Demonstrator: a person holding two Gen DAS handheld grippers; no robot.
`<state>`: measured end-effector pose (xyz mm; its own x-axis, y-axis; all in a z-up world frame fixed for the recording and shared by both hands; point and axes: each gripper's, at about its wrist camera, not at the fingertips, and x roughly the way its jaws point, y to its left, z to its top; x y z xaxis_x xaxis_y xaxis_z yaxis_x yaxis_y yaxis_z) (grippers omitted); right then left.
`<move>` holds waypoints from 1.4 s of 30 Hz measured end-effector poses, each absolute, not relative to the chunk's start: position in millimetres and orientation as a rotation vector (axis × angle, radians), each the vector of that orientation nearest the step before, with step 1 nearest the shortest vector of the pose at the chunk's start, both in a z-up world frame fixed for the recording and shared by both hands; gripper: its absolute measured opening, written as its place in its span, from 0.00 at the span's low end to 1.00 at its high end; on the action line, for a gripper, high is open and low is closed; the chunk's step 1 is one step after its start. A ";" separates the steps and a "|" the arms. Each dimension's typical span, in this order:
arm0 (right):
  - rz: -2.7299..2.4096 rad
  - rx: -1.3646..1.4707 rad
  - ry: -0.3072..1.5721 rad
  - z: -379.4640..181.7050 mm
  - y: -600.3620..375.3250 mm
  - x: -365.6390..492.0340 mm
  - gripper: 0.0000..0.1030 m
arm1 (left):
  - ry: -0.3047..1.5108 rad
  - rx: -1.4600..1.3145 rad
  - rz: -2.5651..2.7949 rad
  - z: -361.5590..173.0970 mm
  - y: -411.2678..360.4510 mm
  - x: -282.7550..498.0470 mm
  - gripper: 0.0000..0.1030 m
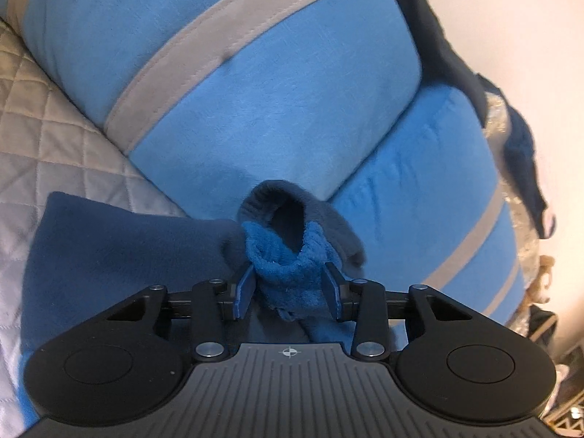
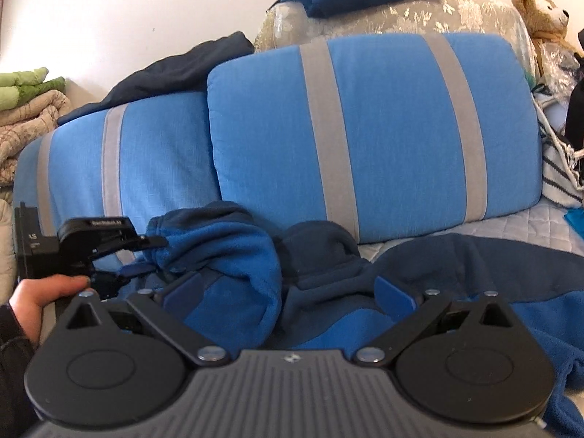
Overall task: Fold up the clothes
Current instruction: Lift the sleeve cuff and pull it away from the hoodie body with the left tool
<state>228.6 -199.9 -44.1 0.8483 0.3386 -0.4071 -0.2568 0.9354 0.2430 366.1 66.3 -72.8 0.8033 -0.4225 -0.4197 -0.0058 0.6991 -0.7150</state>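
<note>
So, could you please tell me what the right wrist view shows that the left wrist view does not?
Only the right wrist view shows the teddy bear, the green bedding, the person's hand and the open right tool. Only the left wrist view shows the left tool closed on the fleece cuff. Both show the blue fleece and striped cushions.

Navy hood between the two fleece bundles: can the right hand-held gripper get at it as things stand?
Probably yes. The right hand-held gripper stands open with the navy hood just ahead, uncovered; the left hand-held gripper sits off at the cuff.
</note>
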 end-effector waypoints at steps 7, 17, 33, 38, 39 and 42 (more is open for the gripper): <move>0.320 0.176 0.469 -43.9 -199.0 227.8 1.00 | 0.623 -0.781 -0.230 -83.3 66.3 366.2 0.39; 0.320 0.186 0.493 -45.0 -199.8 231.4 1.00 | 0.567 -0.818 -0.259 -97.7 70.3 350.7 0.39; 0.332 0.160 0.516 -52.6 -193.3 233.3 1.00 | 0.585 -0.907 -0.191 -91.6 77.0 372.3 0.20; 0.331 0.155 0.533 -56.2 -192.7 235.3 1.00 | 0.636 -0.756 -0.110 -64.7 75.5 368.9 0.19; 0.331 0.154 0.537 -57.1 -192.6 235.7 1.00 | 0.633 -0.720 -0.102 -57.2 75.5 366.6 0.19; 0.331 0.163 0.557 -60.1 -192.4 238.3 1.00 | 0.621 -0.621 -0.081 -35.1 77.4 358.9 0.18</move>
<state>238.3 -192.4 -60.1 0.7977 0.3506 -0.4907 -0.2630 0.9344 0.2401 358.9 77.4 -35.1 0.8162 -0.2513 -0.5203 -0.1102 0.8163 -0.5671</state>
